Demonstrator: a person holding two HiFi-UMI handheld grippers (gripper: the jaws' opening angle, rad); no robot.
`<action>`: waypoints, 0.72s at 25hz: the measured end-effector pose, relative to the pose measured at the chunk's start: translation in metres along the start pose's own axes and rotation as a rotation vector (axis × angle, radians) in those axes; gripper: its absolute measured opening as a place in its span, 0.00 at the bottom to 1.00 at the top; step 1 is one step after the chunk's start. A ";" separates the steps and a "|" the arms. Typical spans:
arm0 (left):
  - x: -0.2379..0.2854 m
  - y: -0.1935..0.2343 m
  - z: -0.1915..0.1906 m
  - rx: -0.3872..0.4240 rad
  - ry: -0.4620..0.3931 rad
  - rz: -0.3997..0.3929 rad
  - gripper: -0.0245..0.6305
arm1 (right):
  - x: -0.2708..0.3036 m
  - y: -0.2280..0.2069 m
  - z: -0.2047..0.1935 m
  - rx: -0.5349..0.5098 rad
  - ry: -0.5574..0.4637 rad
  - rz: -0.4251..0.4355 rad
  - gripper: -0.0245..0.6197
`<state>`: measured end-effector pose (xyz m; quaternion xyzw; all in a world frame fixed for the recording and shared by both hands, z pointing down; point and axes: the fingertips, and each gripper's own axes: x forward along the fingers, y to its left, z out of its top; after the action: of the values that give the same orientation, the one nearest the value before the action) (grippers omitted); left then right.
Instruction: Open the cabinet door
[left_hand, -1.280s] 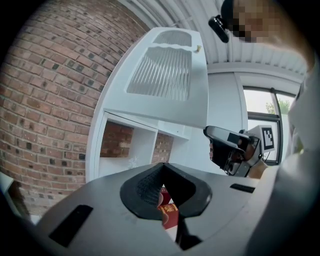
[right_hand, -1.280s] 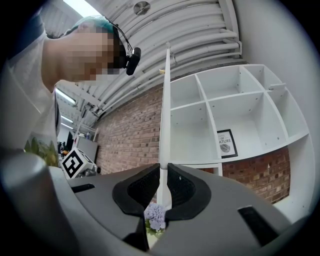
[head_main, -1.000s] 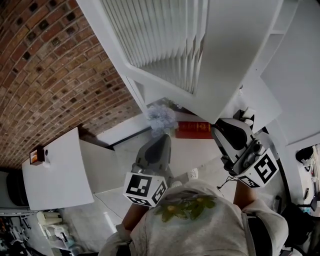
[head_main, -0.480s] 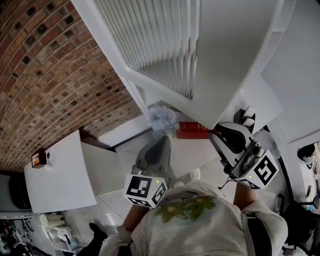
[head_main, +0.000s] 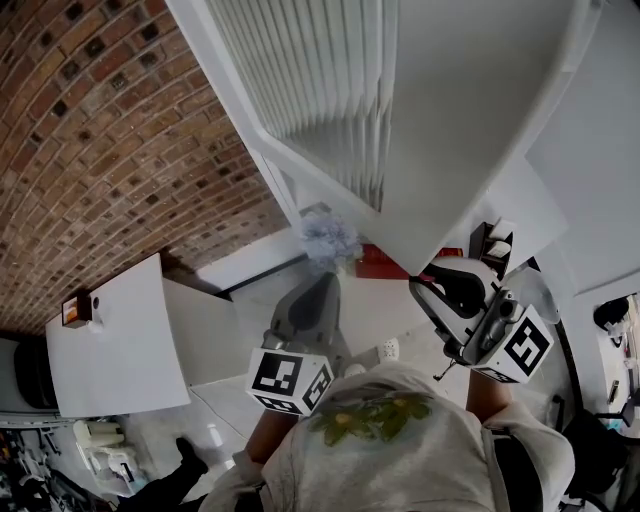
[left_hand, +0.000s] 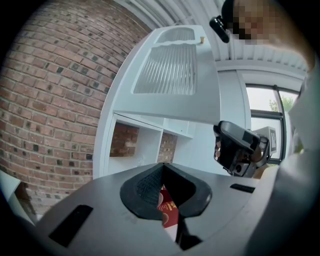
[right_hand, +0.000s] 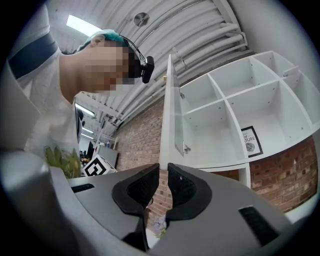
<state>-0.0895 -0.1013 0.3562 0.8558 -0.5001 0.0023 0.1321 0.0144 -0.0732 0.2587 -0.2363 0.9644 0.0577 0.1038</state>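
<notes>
Swung-open white cabinet door with ribbed glass panel (head_main: 430, 120) overhead, far centre. right gripper (head_main: 420, 286) jaws nearly together, pinching door's near lower corner, door edge-on between tips. left gripper (head_main: 322, 282) jaws closed, empty, left of corner, red book (head_main: 385, 262) beyond.

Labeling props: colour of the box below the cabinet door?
Red rectangular box, clearest in head view.
</notes>
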 end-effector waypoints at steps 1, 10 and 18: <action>-0.001 0.000 0.000 -0.002 -0.001 0.003 0.05 | 0.001 0.001 0.001 0.000 -0.004 0.006 0.13; -0.005 0.004 -0.002 -0.011 -0.002 0.024 0.05 | 0.005 0.010 -0.001 0.027 -0.019 0.057 0.13; -0.010 0.003 -0.002 -0.012 -0.010 0.038 0.05 | 0.009 0.023 -0.002 0.016 -0.019 0.119 0.13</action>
<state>-0.0967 -0.0938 0.3570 0.8455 -0.5167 -0.0023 0.1349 -0.0047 -0.0575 0.2602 -0.1773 0.9761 0.0584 0.1113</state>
